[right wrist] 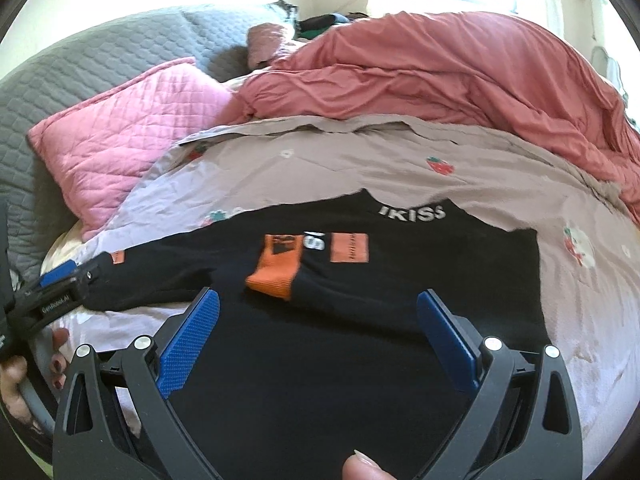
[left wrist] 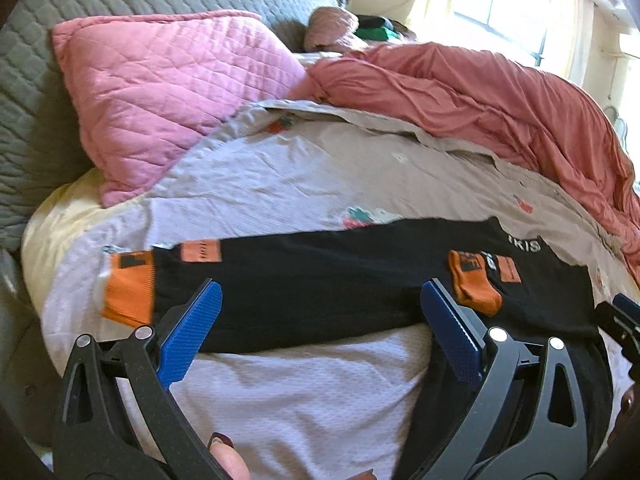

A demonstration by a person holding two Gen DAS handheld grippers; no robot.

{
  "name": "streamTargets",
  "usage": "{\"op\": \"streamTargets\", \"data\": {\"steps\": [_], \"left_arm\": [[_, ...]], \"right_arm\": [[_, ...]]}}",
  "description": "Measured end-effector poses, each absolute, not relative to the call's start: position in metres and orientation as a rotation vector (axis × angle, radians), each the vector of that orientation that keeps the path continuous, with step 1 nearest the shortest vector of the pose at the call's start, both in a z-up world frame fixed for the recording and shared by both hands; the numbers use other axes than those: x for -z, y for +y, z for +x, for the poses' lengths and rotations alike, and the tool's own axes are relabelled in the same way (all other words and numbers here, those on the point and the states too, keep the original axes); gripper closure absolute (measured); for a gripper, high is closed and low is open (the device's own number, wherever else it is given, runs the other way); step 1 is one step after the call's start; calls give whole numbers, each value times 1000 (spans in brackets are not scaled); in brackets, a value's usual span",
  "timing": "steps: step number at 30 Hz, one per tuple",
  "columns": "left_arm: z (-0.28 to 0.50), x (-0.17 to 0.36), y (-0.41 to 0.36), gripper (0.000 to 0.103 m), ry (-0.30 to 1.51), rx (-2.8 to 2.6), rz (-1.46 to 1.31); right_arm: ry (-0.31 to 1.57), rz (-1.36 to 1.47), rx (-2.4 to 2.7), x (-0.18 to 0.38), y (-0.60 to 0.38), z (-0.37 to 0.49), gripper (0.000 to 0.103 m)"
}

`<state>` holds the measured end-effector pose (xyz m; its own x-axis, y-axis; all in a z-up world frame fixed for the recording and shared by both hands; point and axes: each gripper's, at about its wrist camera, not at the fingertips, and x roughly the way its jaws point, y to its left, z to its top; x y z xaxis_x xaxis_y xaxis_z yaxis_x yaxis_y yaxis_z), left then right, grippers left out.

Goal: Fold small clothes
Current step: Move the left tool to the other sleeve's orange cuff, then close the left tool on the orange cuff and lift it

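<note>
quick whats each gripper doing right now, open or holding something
left gripper: open, holding nothing, over the black shirt.
right gripper: open, holding nothing, over the same shirt.

I see: bed (right wrist: pixel 360 168) with strawberry-print sheet, pink quilted pillow (left wrist: pixel 160 96), rumpled salmon duvet (right wrist: pixel 460 76), grey quilted headboard (left wrist: pixel 60 40), bright window (left wrist: pixel 504 16), cream wall.

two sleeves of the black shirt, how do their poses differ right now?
The left sleeve lies stretched out flat on the sheet, its orange cuff pointing away from the shirt body; the right sleeve is folded in across the chest, its orange cuff resting on the black fabric near the print. Both have matching orange ribbed cuffs. Both tongs, left and right, are open.
</note>
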<state>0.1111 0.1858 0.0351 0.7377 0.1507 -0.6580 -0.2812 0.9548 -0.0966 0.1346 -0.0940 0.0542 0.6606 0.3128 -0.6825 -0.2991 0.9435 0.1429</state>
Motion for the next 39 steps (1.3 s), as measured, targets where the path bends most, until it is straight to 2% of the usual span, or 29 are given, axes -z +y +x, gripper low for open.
{"op": "streamTargets", "data": {"steps": [13,35,39], "left_arm": [[90,-49,259,10,664,-384,-313],[75,-11,356,10,709,-535,-524],[75,4,371,27,734,-512,-602]], "right_arm": [[751,-37,-460,-66,-30,126,5],[773,-185,-634,-51,72,132,5],[781,-234,-660,-44,94,135,5]]}}
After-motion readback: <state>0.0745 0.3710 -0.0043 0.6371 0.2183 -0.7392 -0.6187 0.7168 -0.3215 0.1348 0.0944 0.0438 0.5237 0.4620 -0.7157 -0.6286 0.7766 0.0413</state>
